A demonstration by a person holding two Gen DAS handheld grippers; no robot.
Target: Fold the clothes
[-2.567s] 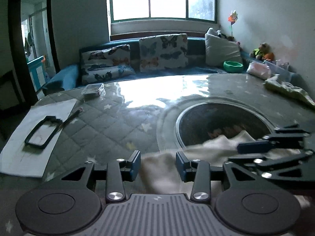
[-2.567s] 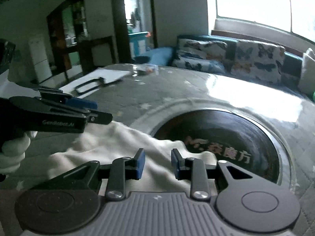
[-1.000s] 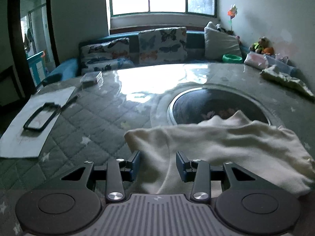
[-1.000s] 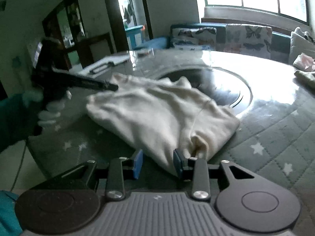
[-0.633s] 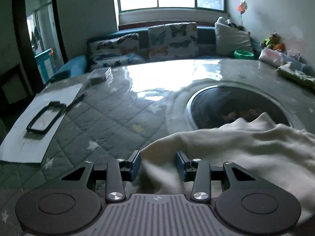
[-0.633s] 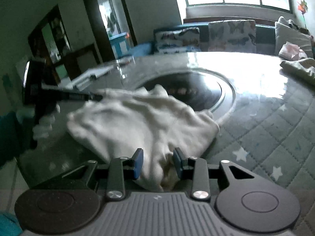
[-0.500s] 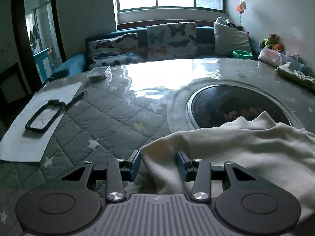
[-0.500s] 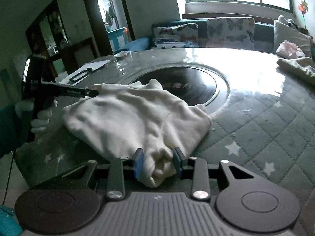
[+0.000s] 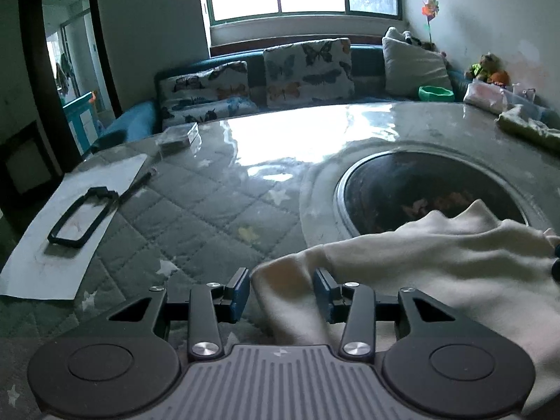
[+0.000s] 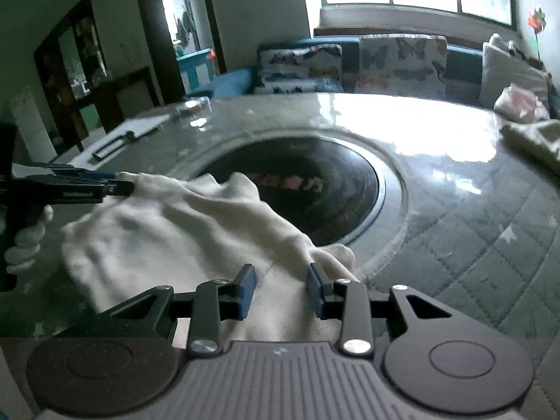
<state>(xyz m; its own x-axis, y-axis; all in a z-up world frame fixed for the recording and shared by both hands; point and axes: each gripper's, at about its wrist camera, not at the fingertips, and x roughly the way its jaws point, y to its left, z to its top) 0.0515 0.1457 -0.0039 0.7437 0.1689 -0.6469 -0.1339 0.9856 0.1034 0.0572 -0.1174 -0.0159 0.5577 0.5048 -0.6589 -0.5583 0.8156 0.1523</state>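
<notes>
right gripper (image 10: 280, 288) open over cream garment (image 10: 175, 241)

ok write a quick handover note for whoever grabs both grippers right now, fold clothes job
Left hand-held gripper: jaws open, straddling the near left corner of the cream garment, not clamped.
Right hand-held gripper: jaws open over the garment's near right edge, not clamped.
The garment lies rumpled on the quilted table, its far edge overlapping the dark round inset. A second cloth waits at the far right edge.
Done: garment laid out, both grippers at its near corners.
Left: close on the corners, fold and flatten; then probably the other cloth.
</notes>
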